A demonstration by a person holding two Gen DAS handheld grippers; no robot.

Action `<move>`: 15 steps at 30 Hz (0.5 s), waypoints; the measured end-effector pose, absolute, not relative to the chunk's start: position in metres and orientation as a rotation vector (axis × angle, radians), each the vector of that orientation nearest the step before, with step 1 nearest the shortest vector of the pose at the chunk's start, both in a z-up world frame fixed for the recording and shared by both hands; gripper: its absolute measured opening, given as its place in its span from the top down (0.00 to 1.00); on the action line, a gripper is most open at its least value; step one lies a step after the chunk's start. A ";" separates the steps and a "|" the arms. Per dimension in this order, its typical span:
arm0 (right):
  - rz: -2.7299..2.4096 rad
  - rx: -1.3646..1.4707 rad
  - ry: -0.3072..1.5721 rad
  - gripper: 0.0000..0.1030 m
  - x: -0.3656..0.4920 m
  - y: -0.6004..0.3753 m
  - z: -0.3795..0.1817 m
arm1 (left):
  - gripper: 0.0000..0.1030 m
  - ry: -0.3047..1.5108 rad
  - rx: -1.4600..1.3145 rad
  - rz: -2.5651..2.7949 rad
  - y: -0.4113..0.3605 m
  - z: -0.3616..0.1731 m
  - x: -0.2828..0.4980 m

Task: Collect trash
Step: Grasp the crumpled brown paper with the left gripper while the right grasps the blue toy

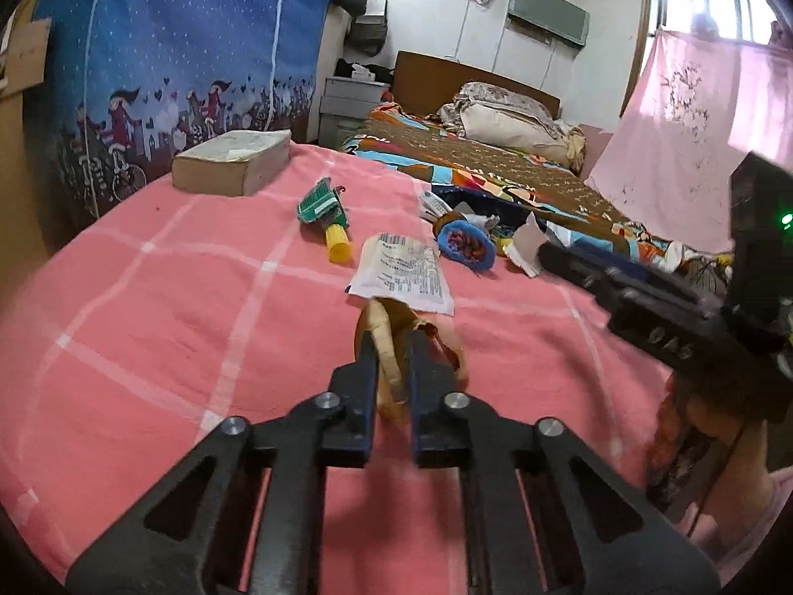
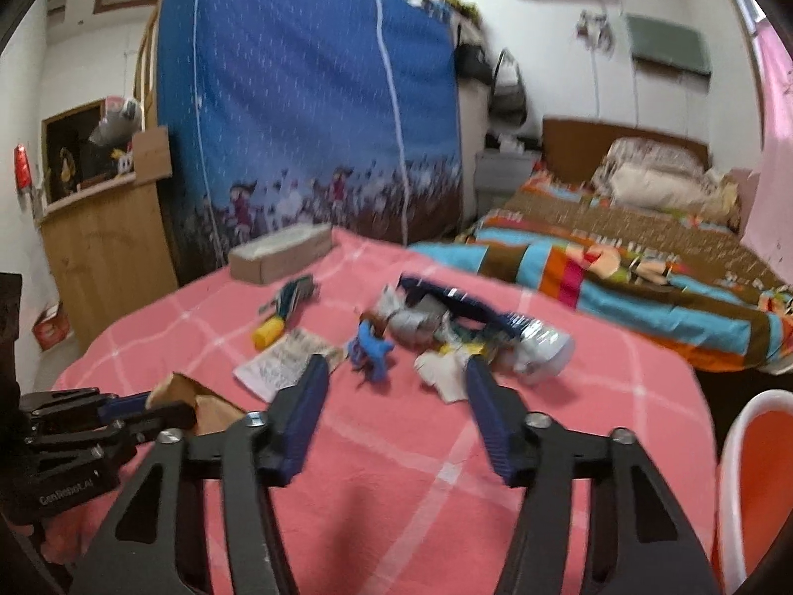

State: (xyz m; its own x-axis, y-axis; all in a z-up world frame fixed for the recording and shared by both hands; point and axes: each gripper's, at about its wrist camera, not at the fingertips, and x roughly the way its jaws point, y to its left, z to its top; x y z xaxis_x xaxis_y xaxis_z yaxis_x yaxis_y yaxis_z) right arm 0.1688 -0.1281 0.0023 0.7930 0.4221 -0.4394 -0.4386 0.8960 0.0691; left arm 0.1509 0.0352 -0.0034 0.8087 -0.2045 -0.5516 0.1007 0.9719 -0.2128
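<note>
Broadly, a pink checked blanket [image 1: 173, 307] is being seen spread over the raised surface, filling most of both views. Behind it, a blue starry fabric wardrobe [image 1: 188, 39] is being shown standing, and a bed with a colourful quilt [image 2: 619, 258] is lying off to the right. A thick worn book [image 1: 233, 161] is resting near the blanket's far edge.

Trash is being found scattered across the middle of the blanket: a crumpled dark-blue and silver wrapper pile [image 2: 471, 322], a printed paper packet [image 1: 401, 272] lying flat, a green brush with a yellow handle [image 1: 324, 215], a blue knotted scrap [image 2: 371, 347] and a torn white paper piece [image 2: 443, 377].

The left gripper [image 1: 391, 342] is being held pressed almost together, pinching a tan banana peel [image 1: 389, 347] at the near edge of the paper packet; the peel is draping down between the blue pads.

The right gripper [image 2: 396, 372] is being held partly spread over the blanket, just short of the wrapper pile, with nothing between its blue fingers [image 2: 307, 396]. This view is blurred.
</note>
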 end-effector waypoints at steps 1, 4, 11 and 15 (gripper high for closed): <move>0.472 -0.035 0.486 0.57 0.173 -0.126 0.000 | 0.90 0.607 -0.179 -0.164 0.035 -0.002 0.152; 0.498 -0.029 0.542 0.63 0.183 -0.121 -0.004 | 0.92 0.599 -0.175 -0.151 0.036 0.003 0.158; 0.519 -0.052 0.608 0.66 0.204 -0.101 -0.005 | 0.92 0.572 -0.209 -0.133 0.043 0.010 0.167; 0.526 -0.027 0.649 0.66 0.222 -0.096 -0.006 | 0.92 0.575 -0.219 -0.128 0.043 0.010 0.170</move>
State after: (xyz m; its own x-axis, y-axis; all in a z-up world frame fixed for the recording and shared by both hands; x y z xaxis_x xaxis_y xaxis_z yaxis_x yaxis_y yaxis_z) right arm 0.2216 -0.0965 -0.0065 0.6709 0.4589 -0.5825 -0.4754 0.8690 0.1370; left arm 0.1699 0.0435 0.0096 0.8321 -0.1809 -0.5243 0.0591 0.9688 -0.2405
